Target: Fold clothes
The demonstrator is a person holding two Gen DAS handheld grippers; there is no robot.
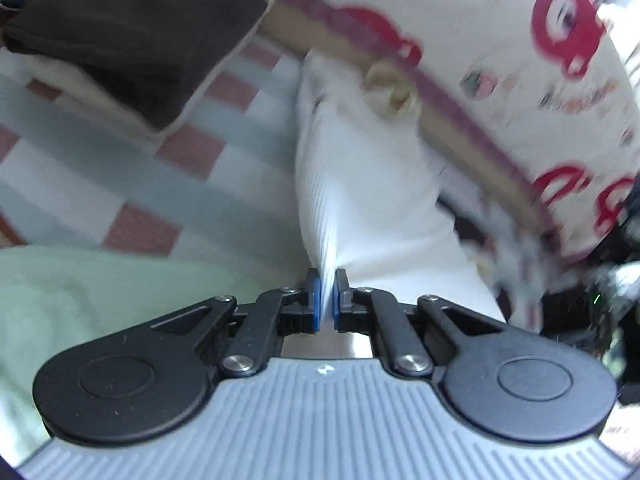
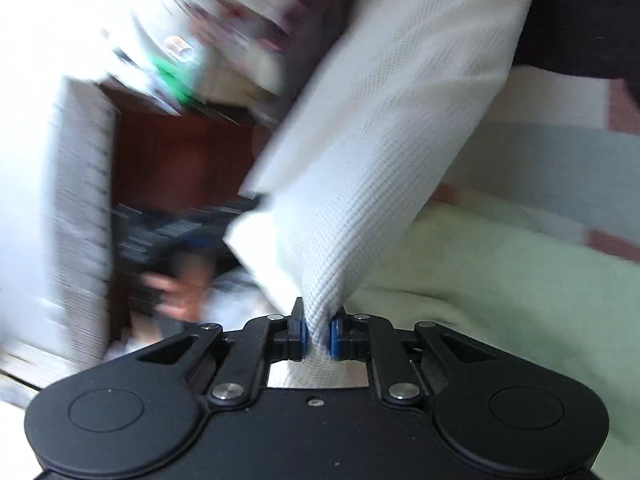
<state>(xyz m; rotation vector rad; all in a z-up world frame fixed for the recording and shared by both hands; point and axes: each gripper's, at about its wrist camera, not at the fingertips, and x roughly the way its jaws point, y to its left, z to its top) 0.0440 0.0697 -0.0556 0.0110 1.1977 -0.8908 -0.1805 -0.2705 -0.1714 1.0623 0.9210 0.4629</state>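
Note:
A white ribbed garment [image 1: 360, 184] hangs stretched between both grippers above a checked bed sheet [image 1: 132, 184]. My left gripper [image 1: 327, 300] is shut on one edge of it; the cloth runs up and away from the blue pads. My right gripper [image 2: 318, 334] is shut on another bunched corner of the same white garment [image 2: 380, 152], which rises up to the right. A pale green cloth [image 1: 80, 300] lies flat on the bed under both grippers and also shows in the right wrist view [image 2: 500, 300].
A folded dark brown garment [image 1: 132, 36] lies on a cream one at the far left of the bed. A white cushion with red print [image 1: 500, 40] stands behind. Beside the bed are a brown cabinet [image 2: 172, 160] and blurred clutter.

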